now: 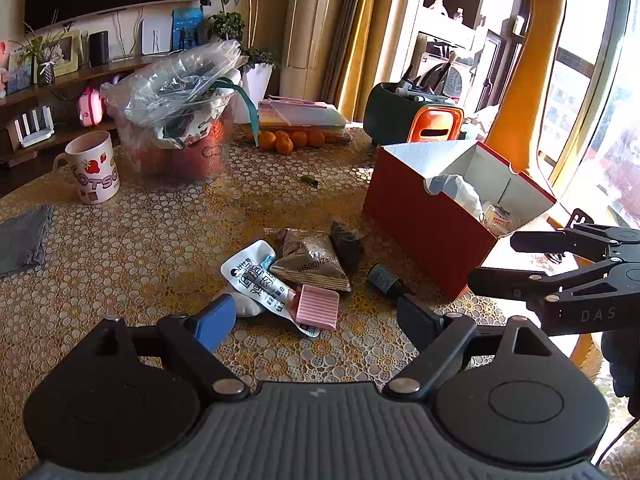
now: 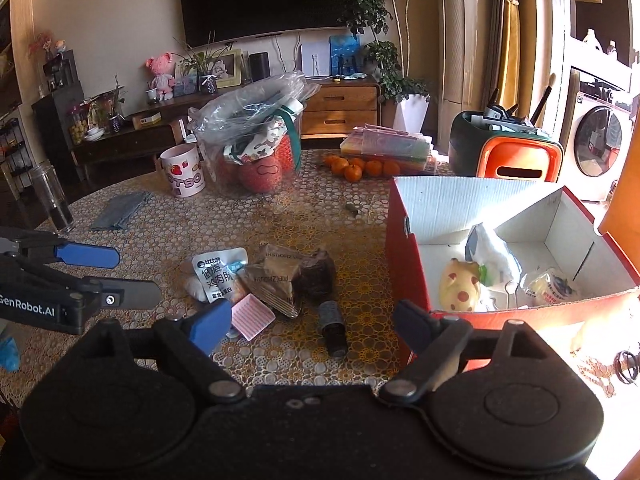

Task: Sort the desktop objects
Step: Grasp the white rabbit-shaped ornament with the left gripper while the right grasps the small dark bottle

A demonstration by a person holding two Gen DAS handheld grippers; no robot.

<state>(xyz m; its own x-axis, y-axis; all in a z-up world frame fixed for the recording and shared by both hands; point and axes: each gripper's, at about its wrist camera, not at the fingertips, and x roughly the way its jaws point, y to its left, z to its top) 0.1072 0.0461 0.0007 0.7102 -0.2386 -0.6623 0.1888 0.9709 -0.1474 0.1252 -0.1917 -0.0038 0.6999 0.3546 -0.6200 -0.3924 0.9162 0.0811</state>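
Note:
A pile lies mid-table: a white snack packet point(image 1: 256, 276), a brown triangular packet point(image 1: 310, 266), a dark packet point(image 1: 347, 246), a pink ridged block point(image 1: 318, 307) and a small dark bottle point(image 1: 386, 280) lying on its side. They also show in the right wrist view: packet point(image 2: 218, 276), pink block point(image 2: 253, 316), bottle point(image 2: 332, 326). A red box point(image 1: 424, 220) with white inside stands right of the pile and holds a yellow spotted toy point(image 2: 460, 286) and wrapped items. My left gripper point(image 1: 316, 322) is open and empty just before the pile. My right gripper point(image 2: 312, 326) is open and empty above the bottle.
A strawberry mug point(image 1: 93, 168), a plastic tub with bags point(image 1: 180, 120), tangerines point(image 1: 286, 140) and a flat case point(image 1: 300, 114) stand at the back. A grey cloth point(image 1: 22, 240) lies left. A green and orange container point(image 1: 416, 114) stands behind the box.

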